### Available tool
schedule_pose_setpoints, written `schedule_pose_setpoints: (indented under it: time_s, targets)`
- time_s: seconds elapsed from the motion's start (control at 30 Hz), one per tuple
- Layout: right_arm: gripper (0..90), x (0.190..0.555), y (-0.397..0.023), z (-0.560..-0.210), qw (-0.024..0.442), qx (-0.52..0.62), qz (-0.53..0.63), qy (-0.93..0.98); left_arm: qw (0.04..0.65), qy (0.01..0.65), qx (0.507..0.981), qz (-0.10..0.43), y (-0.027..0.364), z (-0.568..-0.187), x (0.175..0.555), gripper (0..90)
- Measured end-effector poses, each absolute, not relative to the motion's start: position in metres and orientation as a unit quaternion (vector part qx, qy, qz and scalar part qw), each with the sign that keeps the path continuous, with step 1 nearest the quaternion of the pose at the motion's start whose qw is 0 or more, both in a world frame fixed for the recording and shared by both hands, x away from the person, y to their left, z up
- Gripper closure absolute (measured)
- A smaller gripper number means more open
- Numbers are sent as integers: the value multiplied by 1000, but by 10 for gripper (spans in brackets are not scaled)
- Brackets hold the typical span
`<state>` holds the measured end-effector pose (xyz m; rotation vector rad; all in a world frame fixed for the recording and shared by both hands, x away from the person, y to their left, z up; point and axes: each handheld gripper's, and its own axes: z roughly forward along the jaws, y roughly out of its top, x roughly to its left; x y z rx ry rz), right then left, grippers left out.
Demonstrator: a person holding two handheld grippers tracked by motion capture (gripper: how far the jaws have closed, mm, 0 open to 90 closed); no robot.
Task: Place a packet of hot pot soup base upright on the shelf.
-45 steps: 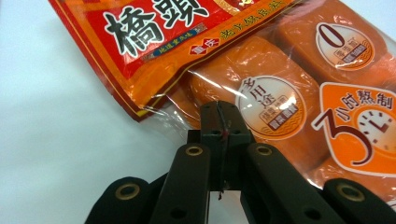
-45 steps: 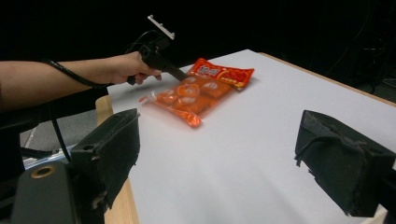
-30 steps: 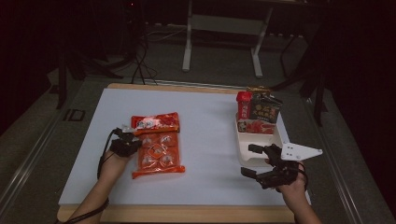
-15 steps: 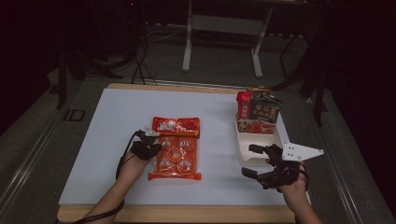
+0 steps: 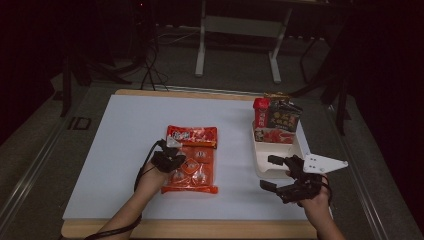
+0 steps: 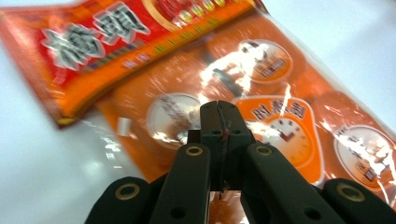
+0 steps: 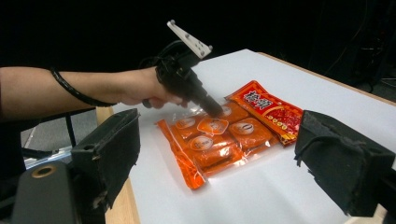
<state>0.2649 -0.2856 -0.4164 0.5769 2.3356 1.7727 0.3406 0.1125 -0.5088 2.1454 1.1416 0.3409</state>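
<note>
While your left gripper (image 5: 172,159) pressed its shut jaws onto the orange snack bag (image 5: 192,159), the bag lay flat at mid-table, directly under the tips, its long axis running away from you. It sat well apart from the white tray (image 5: 280,152) at the right, so your left hand was clearly the nearer one. Your right gripper (image 5: 272,172) waited beside that tray, jaws spread and empty. Glossy, crinkly film covered small sealed packets; likely slippery on the smooth white table (image 5: 110,150).
</note>
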Motion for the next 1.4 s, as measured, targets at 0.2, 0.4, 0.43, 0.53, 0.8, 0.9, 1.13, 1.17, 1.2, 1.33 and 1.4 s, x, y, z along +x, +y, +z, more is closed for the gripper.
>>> schedule_pose_setpoints:
  time_s: [0.2,0.4,0.43,0.53,0.8,0.9,1.13,1.17,1.2,1.33,1.4]
  targets:
    - [140,265,-287,-417,76,194,592,778,354,465,797,149,136,-496,352,900]
    - [140,264,-286,-416,80,190,589,781,342,485,791,145,128,-503,377,900]
    - [140,264,-286,-416,79,190,590,781,338,485,793,147,124,-504,380,900]
    - [139,264,-287,-417,79,192,590,781,330,485,795,151,114,-508,391,900]
    - [140,263,-289,-417,80,192,590,780,288,489,807,162,96,-516,404,900]
    - [141,263,-290,-418,80,194,590,780,292,491,805,159,94,-519,406,900]
    - [140,263,-289,-418,79,192,589,781,285,488,808,170,87,-521,398,900]
    - [140,263,-288,-418,78,192,589,781,290,493,803,166,87,-521,396,900]
    - [141,263,-288,-418,78,192,588,782,291,489,805,165,87,-521,393,900]
    - [140,263,-287,-418,80,190,587,783,294,485,808,160,87,-520,383,900]
    - [141,262,-287,-418,80,190,588,782,292,476,815,157,86,-520,378,900]
